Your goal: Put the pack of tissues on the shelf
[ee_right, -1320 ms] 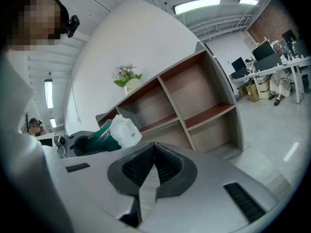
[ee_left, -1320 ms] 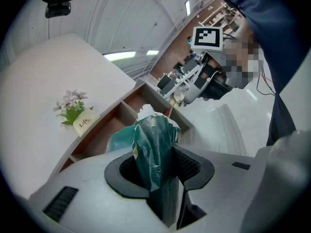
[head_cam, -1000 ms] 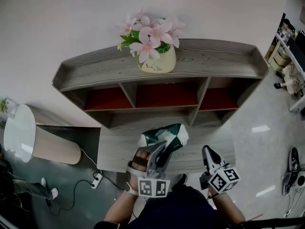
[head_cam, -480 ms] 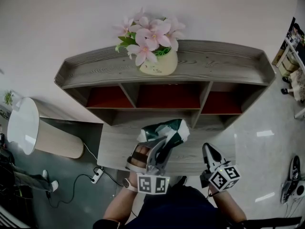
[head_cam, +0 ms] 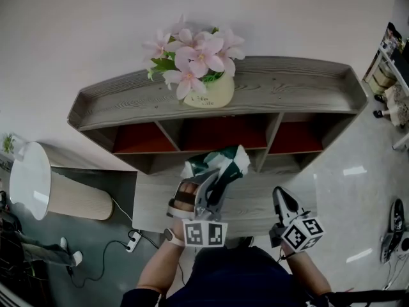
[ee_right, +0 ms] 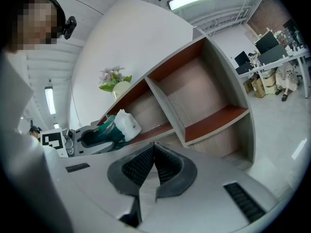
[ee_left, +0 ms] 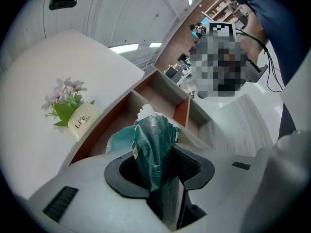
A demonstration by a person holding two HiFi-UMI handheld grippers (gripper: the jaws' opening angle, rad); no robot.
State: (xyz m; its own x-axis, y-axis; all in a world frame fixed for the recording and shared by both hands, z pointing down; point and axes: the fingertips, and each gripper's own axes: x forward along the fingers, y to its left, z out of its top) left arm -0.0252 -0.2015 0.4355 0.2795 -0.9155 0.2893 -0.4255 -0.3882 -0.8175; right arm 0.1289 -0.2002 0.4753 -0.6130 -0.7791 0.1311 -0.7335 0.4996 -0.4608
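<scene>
While R claw (ee_right: 151,148) sits closed, empty, L claw (ee_left: 158,161) pinches tissue pack (ee_left: 150,135).

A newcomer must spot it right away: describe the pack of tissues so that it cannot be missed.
Find the grey wooden shelf against the white wall, with three red-lined compartments. In front of the middle one, the left gripper is shut on the pack of tissues. It is crinkly dark green and white plastic, unlike the smooth cream flower pot on top.
</scene>
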